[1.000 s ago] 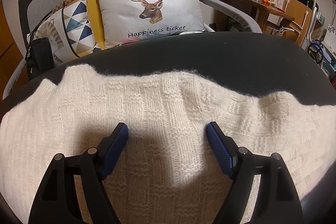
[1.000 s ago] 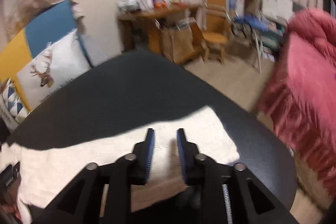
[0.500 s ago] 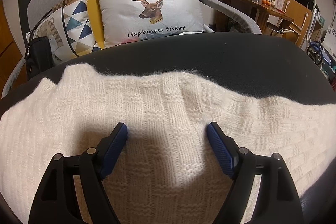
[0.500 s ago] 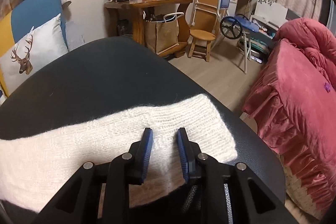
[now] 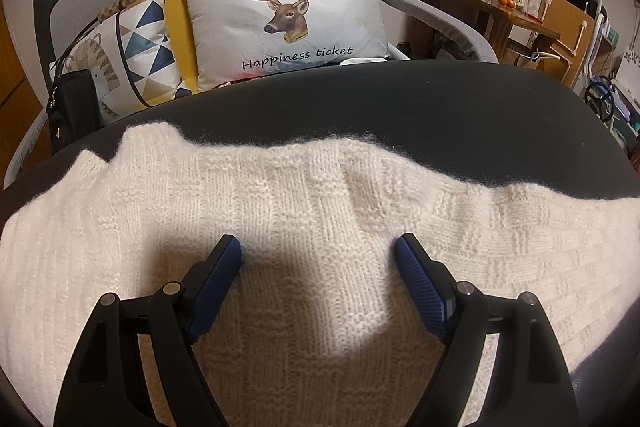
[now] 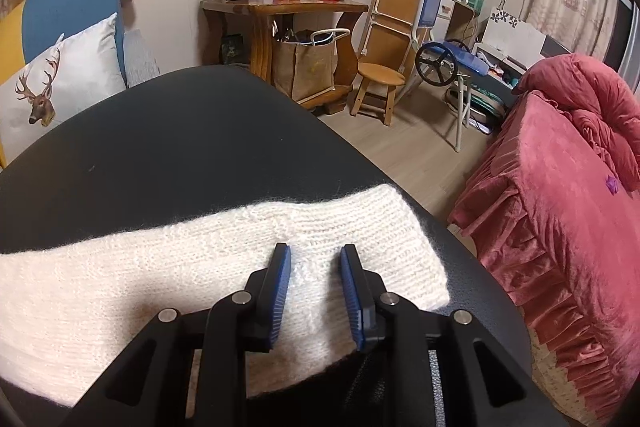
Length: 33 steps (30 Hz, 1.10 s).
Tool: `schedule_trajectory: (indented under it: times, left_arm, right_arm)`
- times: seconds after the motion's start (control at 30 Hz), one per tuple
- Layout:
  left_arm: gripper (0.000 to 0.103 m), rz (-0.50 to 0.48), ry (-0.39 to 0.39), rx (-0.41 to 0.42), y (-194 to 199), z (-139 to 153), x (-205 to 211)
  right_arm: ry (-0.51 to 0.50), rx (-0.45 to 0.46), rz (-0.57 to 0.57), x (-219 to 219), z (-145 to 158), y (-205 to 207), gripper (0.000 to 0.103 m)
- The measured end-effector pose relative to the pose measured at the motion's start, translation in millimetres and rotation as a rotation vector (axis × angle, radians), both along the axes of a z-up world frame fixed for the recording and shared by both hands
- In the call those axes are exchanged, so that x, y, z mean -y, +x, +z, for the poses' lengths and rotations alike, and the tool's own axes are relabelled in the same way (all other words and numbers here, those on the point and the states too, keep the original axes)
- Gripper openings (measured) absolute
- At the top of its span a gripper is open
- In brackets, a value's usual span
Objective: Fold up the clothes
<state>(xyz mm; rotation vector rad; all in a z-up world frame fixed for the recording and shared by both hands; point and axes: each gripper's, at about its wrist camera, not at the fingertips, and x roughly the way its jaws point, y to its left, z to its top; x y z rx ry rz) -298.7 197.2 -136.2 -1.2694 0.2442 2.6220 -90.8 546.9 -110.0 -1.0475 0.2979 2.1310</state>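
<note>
A cream-white knitted wool sweater [image 5: 320, 211] lies spread flat across the black round-edged worktop [image 5: 460, 115], its ribbed cuffed end [image 6: 360, 223] reaching toward the worktop's right edge. The left gripper [image 5: 318, 255] stands wide open over the middle of the knit, its blue pads pressing down on the fabric and pinching nothing. The right gripper [image 6: 314, 259] hovers at the cuffed end, jaws narrowly apart and opening, with knit showing in the gap but not clamped
</note>
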Motion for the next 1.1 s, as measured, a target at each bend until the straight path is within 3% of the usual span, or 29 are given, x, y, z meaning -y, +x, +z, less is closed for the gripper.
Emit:
schedule_trajectory:
  times: [0.13,0.23,0.33,0.43,0.67,0.77,0.93,1.1]
  left_arm:
    - [0.083,-0.071,0.011,0.04,12.3,8.9,7.8]
    - [0.083,-0.093,0.01,-0.001,28.9,20.4,28.1]
    - [0.083,-0.037,0.067,-0.043,42.6,34.0,67.7]
    - [0.083,0.045,0.091,-0.027,49.0,38.6,110.7]
    - [0.083,0.24,0.02,-0.055,74.0,32.5,197.3]
    - [0.083,0.287,0.009,0.004,78.6,9.5,213.9]
    - [0.084,0.287,-0.056,-0.019,80.0,5.8,204.9]
    - [0.086,0.292,-0.011,-0.008,77.3,4.0,212.2]
  right_arm:
    - [-0.006,-0.006,0.001,-4.0,0.0,0.4,0.025]
    - [-0.008,-0.01,0.001,-5.0,0.1,1.2,0.025]
    - [-0.008,-0.013,0.0,-5.4,0.4,3.2,0.025]
    - [-0.006,-0.011,0.001,-6.0,0.4,3.3,0.025]
    - [0.001,-0.009,0.003,-6.2,0.0,0.8,0.025]
    - [0.012,0.001,0.003,-4.3,0.0,-1.6,0.025]
    - [0.026,0.018,0.004,-3.1,-0.2,-5.0,0.026]
    - [0.046,0.077,0.021,6.6,10.9,-11.2,0.027]
